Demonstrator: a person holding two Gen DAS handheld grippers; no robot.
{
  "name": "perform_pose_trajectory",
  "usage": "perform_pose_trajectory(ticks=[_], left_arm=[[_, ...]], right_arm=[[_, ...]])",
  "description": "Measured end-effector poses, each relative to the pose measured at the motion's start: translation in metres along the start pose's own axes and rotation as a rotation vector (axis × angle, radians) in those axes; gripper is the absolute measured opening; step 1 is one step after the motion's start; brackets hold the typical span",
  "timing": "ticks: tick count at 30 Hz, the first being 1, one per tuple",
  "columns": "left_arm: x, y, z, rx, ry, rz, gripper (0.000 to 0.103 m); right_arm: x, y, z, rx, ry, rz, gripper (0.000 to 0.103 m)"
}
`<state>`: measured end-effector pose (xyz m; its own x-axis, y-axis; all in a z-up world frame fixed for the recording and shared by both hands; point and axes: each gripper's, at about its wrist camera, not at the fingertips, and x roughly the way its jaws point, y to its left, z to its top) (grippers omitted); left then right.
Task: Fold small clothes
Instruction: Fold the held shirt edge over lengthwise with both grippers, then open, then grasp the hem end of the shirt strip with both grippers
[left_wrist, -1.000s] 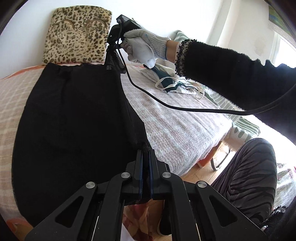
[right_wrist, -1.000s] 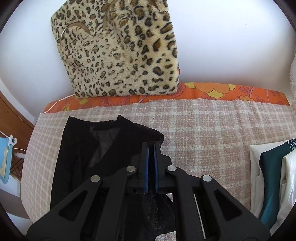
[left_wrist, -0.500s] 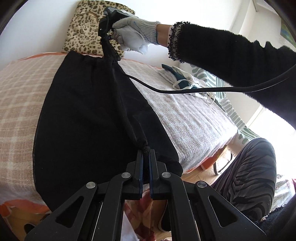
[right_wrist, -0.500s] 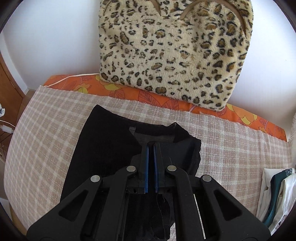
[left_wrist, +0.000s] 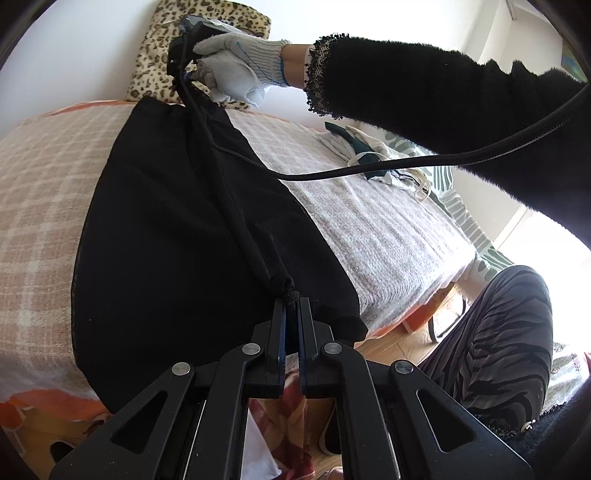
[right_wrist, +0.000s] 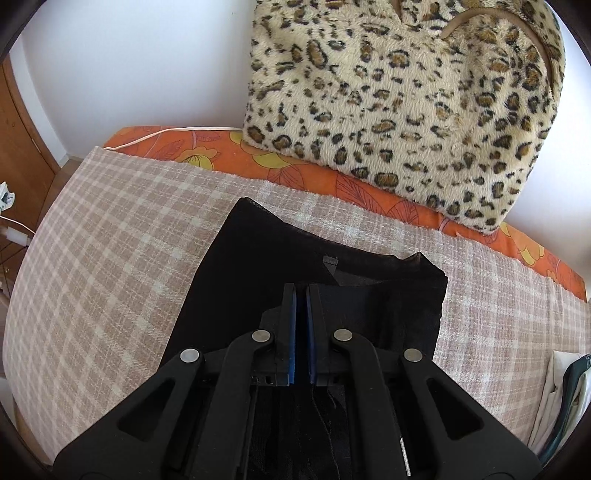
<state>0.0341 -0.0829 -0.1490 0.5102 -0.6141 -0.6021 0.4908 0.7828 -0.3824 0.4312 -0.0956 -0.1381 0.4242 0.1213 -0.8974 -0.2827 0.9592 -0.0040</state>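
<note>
A black sheer garment (left_wrist: 173, 236) lies spread on the checked bed cover (left_wrist: 40, 177). My left gripper (left_wrist: 292, 306) is shut on its near edge, bunched between the jaws at the bed's front. My right gripper (left_wrist: 184, 79), held by a white-gloved hand, is shut on the far edge near the leopard cushion. A taut fold runs between the two grippers. In the right wrist view the right gripper (right_wrist: 303, 295) is shut on the garment's (right_wrist: 258, 266) waist edge, lifted a little over the cover (right_wrist: 110, 258).
A leopard-print cushion (right_wrist: 406, 96) leans on the white wall at the back. A pile of white and teal clothes (left_wrist: 365, 151) lies on the far right of the bed. A black cable (left_wrist: 369, 168) hangs across. The person's striped leg (left_wrist: 495, 339) is at the right.
Both grippers have carried their held edge of the black garment leftward across the bed; the right gripper moved closer to the cushion. Both jaws stayed shut.
</note>
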Motion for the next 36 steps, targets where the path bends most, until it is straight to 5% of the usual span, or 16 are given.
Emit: perform_pose_trajectory(ticks=[3,4,11,20,29,36], left_arm=[[-0.004,0.0,0.0,0.006,0.022,0.025,0.022],[-0.008,0.0,-0.001,0.014,0.017,0.026,0.022],[-0.044,0.012,-0.01,0.052,0.006,0.072,0.032],[-0.066,0.047,0.0,0.083,0.064,0.141,0.033],[-0.053,0.076,-0.001,0.0,0.183,0.088,0.038],[-0.042,0.077,-0.017,-0.055,0.23,0.065,0.038]], right_arm=[[-0.019,0.003,-0.002,0.005,-0.051,0.012,0.06],[-0.029,0.002,-0.003,0.003,-0.073,0.023,0.061],[-0.122,-0.032,-0.04,0.072,-0.17,0.138,0.062],[-0.214,-0.035,-0.211,0.084,-0.153,0.15,0.062],[-0.228,-0.022,-0.363,0.188,-0.013,0.229,0.062],[-0.203,-0.004,-0.415,0.253,0.09,0.283,0.059]])
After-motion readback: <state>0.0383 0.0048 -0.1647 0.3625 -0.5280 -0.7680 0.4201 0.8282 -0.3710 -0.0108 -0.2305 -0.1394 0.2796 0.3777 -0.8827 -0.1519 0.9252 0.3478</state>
